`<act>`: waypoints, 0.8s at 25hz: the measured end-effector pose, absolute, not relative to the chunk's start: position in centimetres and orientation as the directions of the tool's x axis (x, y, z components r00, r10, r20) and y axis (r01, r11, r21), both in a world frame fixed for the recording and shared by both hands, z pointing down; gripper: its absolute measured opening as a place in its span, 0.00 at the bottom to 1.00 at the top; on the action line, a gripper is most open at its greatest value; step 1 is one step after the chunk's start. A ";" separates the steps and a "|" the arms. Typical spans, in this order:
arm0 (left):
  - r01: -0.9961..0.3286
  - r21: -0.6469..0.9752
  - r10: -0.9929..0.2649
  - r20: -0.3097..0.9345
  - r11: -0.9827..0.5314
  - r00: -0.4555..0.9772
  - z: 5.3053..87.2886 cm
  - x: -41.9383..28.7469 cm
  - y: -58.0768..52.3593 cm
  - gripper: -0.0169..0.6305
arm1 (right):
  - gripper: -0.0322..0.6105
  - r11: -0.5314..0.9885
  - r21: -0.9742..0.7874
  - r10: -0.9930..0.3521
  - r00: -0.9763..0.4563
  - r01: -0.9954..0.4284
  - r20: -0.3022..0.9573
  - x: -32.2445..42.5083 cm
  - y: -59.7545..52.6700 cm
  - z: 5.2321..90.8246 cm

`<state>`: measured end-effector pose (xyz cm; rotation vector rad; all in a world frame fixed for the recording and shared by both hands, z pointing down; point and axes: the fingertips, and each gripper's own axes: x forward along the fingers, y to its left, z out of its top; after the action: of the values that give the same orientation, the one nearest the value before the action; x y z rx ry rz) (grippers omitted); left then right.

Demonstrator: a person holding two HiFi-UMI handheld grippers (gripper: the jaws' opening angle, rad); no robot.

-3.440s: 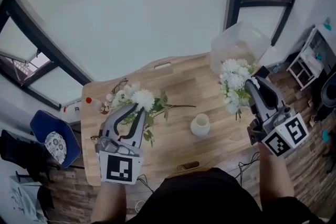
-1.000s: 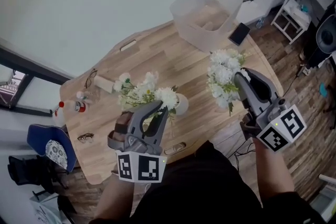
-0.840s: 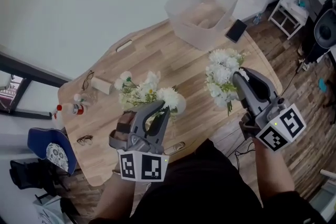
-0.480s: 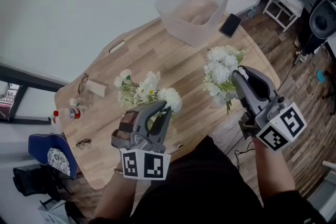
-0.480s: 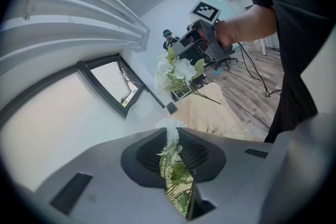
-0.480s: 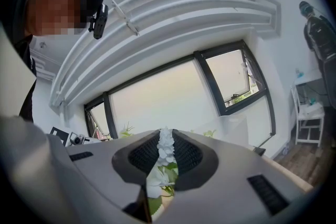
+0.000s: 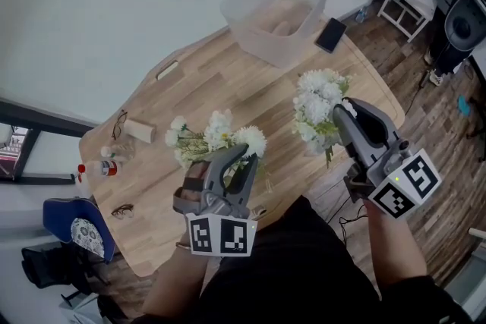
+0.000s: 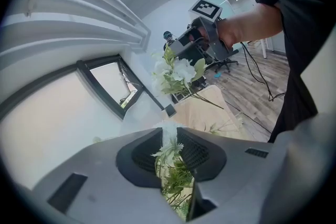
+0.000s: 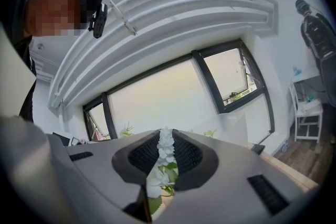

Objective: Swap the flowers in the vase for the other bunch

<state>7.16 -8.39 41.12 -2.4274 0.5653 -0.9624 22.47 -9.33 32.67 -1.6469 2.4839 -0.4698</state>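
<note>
Flowers are held in both grippers. One bunch of round white flowers with thin green stems [image 7: 216, 139], called here the first bunch, sits between the fingers [image 8: 94, 186] of the left gripper [image 7: 247, 155]. In the left gripper view the two jaws stand nearly together and leave only a narrow gap. Green stems and a white bloom fill this gap, so the pads press on the first bunch. Its heads spread out just beyond the fingertips, above the light wooden table [image 7: 228, 80].

The other bunch of small white blossoms with broad green leaves [image 7: 317, 96], the second bunch, is gripped by the right gripper [image 7: 343, 111]. In the right gripper view the jaws are also close together, and a column of white blossoms with green leaves is pinched between the pads. The flower heads rise just past the fingertips. The two bunches are well apart from each other.

Far beyond the fingertips of the right gripper a clear plastic tub [image 7: 250, 7] stands on the table, and a flat black rectangular device [image 7: 331, 34] lies just beside it.
</note>
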 end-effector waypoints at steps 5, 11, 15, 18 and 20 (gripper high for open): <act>-0.216 -0.558 -0.531 0.496 -0.801 0.686 40.1 7.3 -8.3 0.17 | 0.18 0.357 -0.317 -0.916 -0.396 -0.879 0.064 22.3 -9.2 32.4; -0.255 -0.548 -0.532 0.434 -0.796 0.727 37.7 7.7 -7.8 0.17 | 0.18 0.365 -0.308 -0.916 -0.399 -0.879 0.053 22.0 -9.3 31.7; -0.307 -0.546 -0.548 0.357 -0.779 0.757 34.9 7.3 -7.6 0.17 | 0.18 0.379 -0.296 -0.913 -0.406 -0.877 0.033 21.6 -9.2 31.0; -0.338 -0.558 -0.575 0.326 -0.758 0.750 33.5 6.3 -7.8 0.17 | 0.18 0.394 -0.285 -0.909 -0.417 -0.874 0.023 21.0 -9.2 30.4; -0.360 -0.564 -0.596 0.312 -0.743 0.740 32.8 5.2 -8.0 0.17 | 0.18 0.404 -0.278 -0.904 -0.426 -0.871 0.021 20.5 -9.4 30.0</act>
<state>5.24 -8.02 32.82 -2.4644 0.7258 -0.6674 20.49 -9.44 30.02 -1.6026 2.5187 -0.3742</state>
